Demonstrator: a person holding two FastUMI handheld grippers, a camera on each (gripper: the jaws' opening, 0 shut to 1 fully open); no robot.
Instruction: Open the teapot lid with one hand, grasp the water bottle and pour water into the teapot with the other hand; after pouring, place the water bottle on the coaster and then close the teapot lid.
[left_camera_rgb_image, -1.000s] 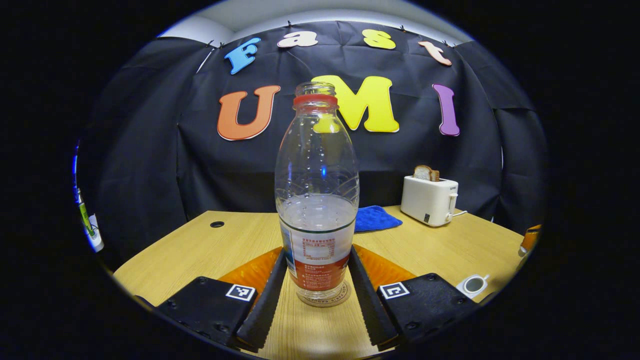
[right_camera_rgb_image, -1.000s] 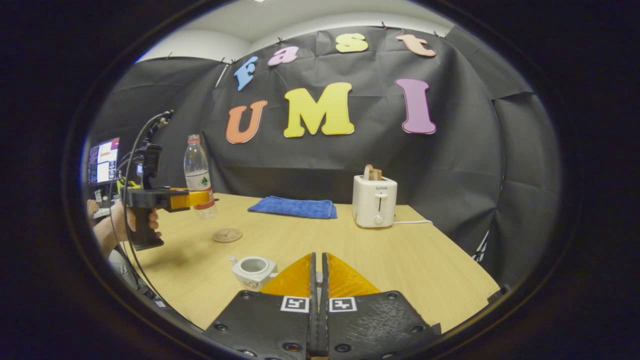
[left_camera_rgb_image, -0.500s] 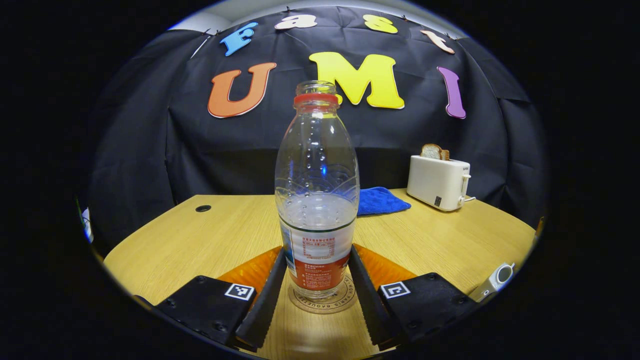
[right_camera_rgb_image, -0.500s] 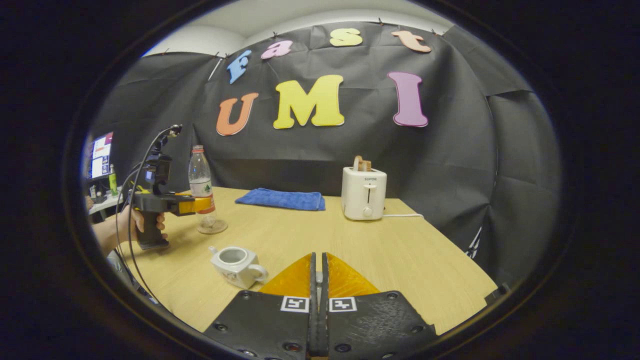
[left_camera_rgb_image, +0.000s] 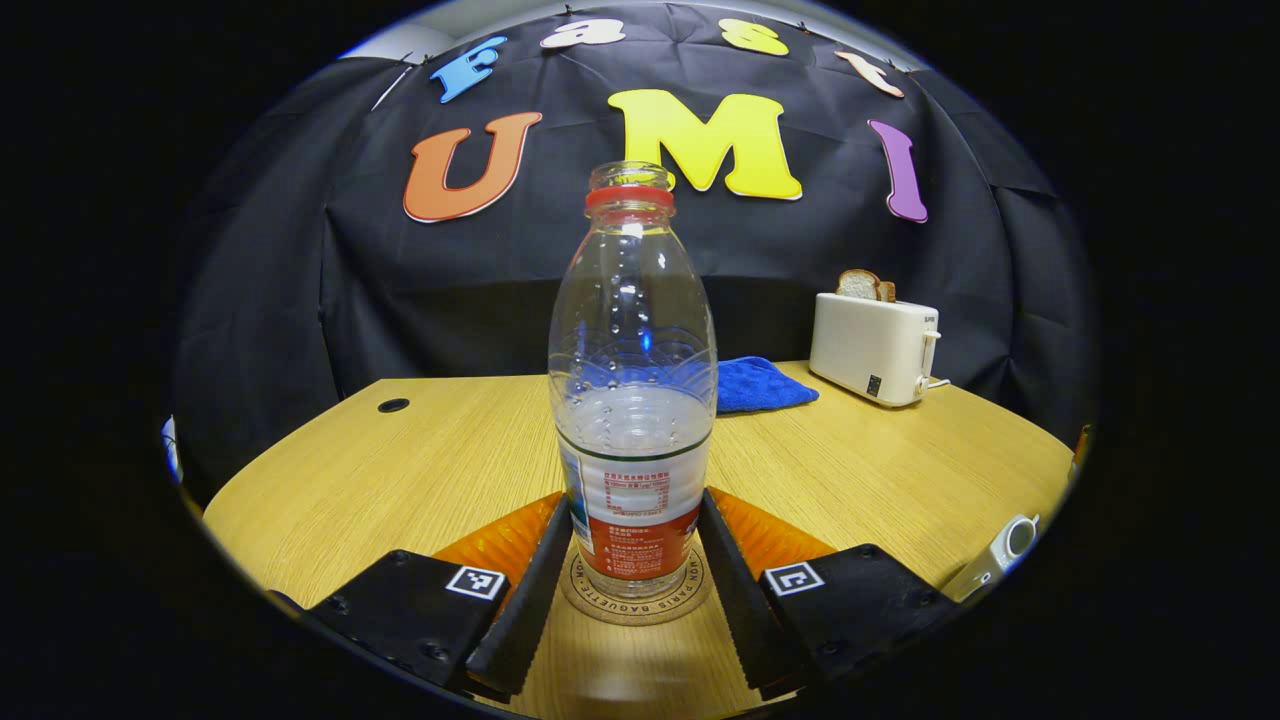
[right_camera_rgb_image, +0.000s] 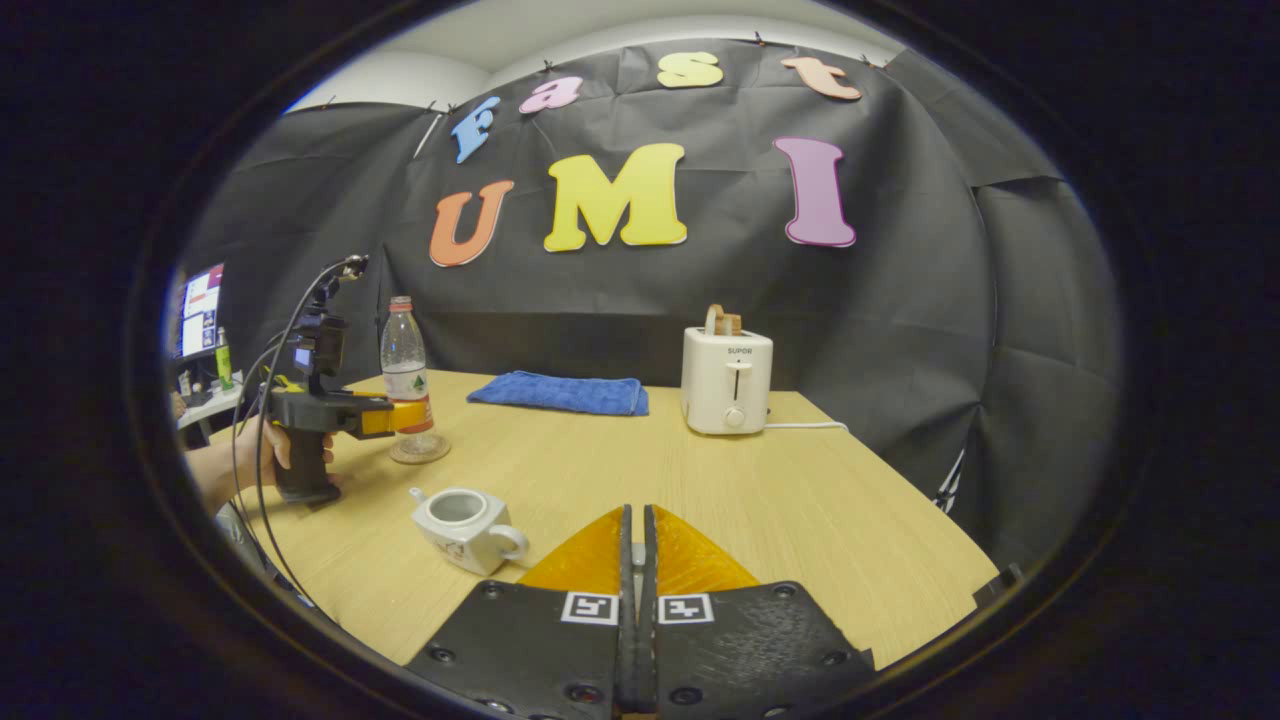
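Water bottle (left_camera_rgb_image: 632, 400): uncapped, upright, part full, standing on the round coaster (left_camera_rgb_image: 636, 600) at the near left of the wooden table (left_camera_rgb_image: 900, 460). Your left gripper (left_camera_rgb_image: 633, 590) grasps it low on the label, one finger pressed to each side.

Left gripper, from the right gripper view (right_camera_rgb_image: 385, 417): held level by your hand (right_camera_rgb_image: 262, 450) on its grip, cables looping up behind, fingers closed round the bottle (right_camera_rgb_image: 406, 368) above the coaster (right_camera_rgb_image: 420, 452).

Right gripper (right_camera_rgb_image: 634, 560): your fingers are clenched together with almost no gap; whether the lid sits between them you cannot tell.

Teapot (right_camera_rgb_image: 466, 527): lid off, mouth open, sitting near the table's front edge, to the right of the coaster and apart from it.

Blue cloth (right_camera_rgb_image: 560, 392): folded, lying far back by the wall.

Toaster (right_camera_rgb_image: 727, 380): right of the cloth, bread standing in its slot.
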